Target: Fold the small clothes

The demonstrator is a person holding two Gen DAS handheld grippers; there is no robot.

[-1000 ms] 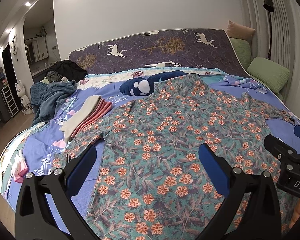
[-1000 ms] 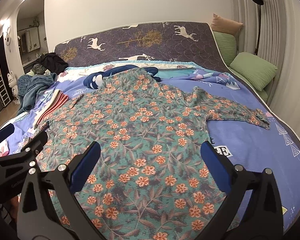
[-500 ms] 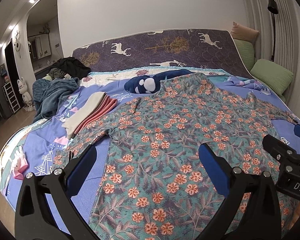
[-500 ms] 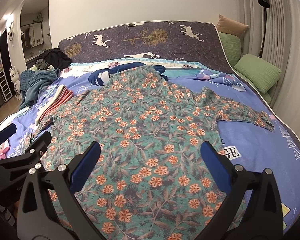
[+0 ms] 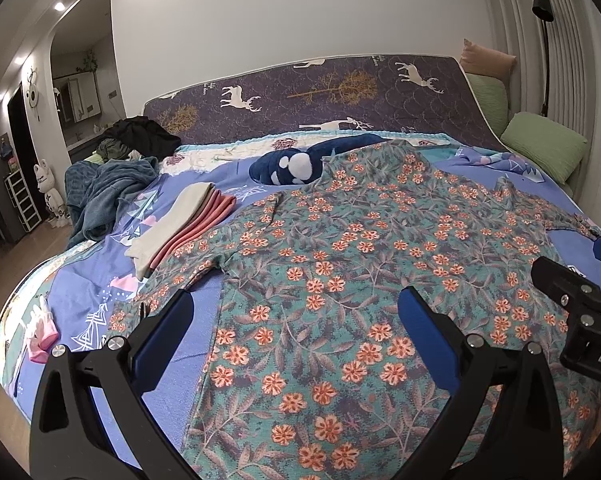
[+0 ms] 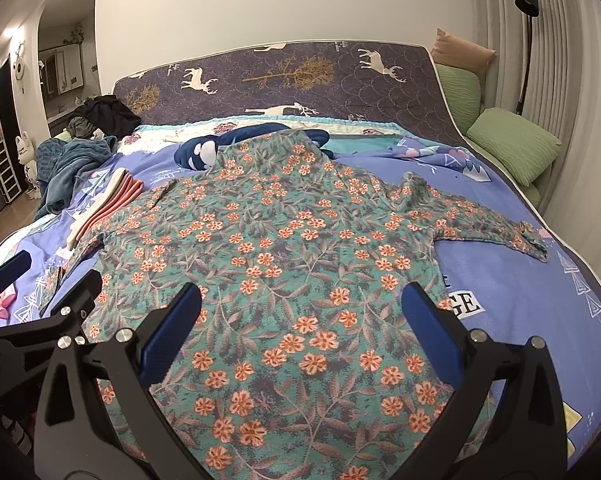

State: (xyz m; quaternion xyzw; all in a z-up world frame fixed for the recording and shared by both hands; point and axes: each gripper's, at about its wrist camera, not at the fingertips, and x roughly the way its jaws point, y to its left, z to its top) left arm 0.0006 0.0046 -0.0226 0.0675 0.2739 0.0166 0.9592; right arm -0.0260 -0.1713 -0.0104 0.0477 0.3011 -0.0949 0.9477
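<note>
Both of your grippers have drawn back slightly from the garment since the earlier frame, so more of the bed shows around it. Your left gripper (image 5: 300, 320) hangs over the hem's left part, jaws spread wide with nothing between them; your right gripper (image 6: 304, 312) hangs over the lower middle, jaws equally wide and holding nothing.

Floral shirt (image 5: 380, 248): spread flat on the bed (image 6: 540, 320), hem toward you, both sleeves extended sideways. Fabric is a thin teal knit printed with orange blossoms and grey-brown leaves; it lies mostly smooth, with soft ripples near the right sleeve and the cuff bunched. Its top edge drapes over a navy plush toy (image 5: 288, 166) with white patches.

Bed cover is smooth lilac-blue cloth with geometric prints. A stack of folded clothes (image 5: 180, 228), cream over pink ribbed layers, sits just beside the left sleeve. A rumpled teal fleece blanket (image 5: 100, 192) lies well apart at far left. Green pillows (image 6: 512, 144), matte and plump, rest at the right edge. A quilted purple headboard (image 6: 300, 76) carries deer motifs.
</note>
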